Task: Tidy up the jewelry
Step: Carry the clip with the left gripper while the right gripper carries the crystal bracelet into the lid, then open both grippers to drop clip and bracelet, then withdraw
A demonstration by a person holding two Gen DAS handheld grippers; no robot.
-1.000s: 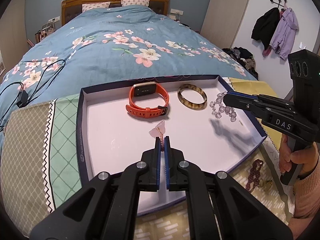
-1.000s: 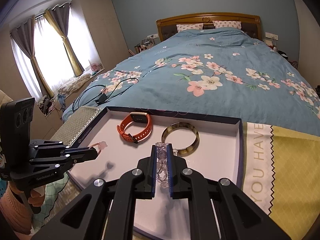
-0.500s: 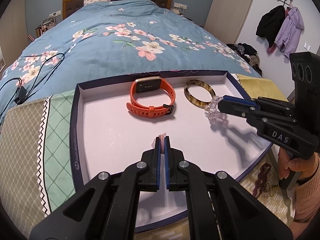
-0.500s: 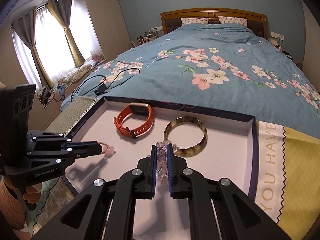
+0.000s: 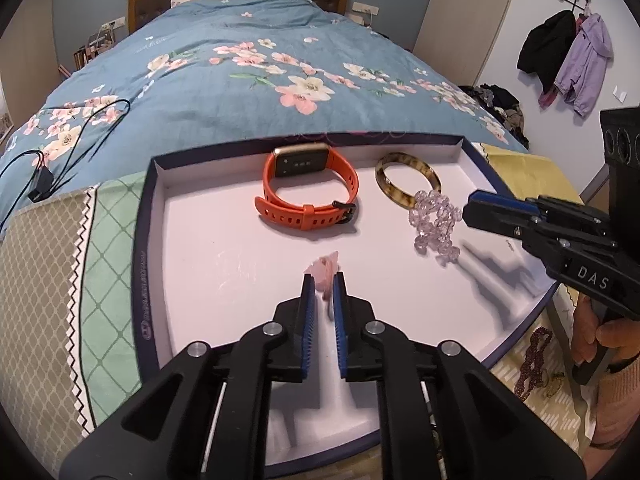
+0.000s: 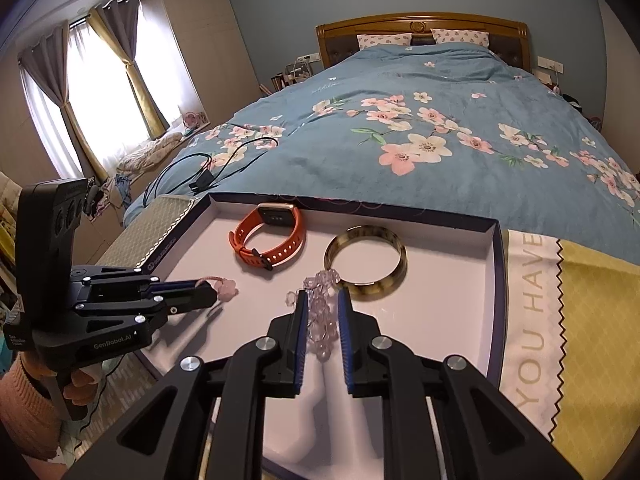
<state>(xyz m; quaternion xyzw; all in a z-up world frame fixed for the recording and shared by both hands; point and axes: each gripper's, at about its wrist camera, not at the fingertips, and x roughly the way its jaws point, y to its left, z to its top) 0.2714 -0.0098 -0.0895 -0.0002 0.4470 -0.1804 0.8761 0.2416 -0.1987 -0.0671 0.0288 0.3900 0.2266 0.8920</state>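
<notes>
Both grippers hang over a shallow white tray with a dark blue rim (image 5: 146,240) that lies on a patterned cloth at the foot of a bed with a blue flowered quilt (image 5: 248,80).

The left gripper (image 5: 323,278) has just been opening: its blue-padded jaws stand slightly apart, and a small pale pink pendant on a thin chain (image 5: 326,270) lies on the tray floor at their tips, part of it between them, the pads no longer pressing it.

The right gripper (image 6: 322,300) has likewise just been opening. A clear pinkish crystal bead bracelet (image 6: 320,312) lies on the tray between its parted jaws, loose from the pads, its far end just beside a brown tortoiseshell bangle (image 6: 366,262).

An orange-strapped smartwatch (image 5: 308,192) sits left of the bangle near the tray's far wall, apart from both grippers.
</notes>
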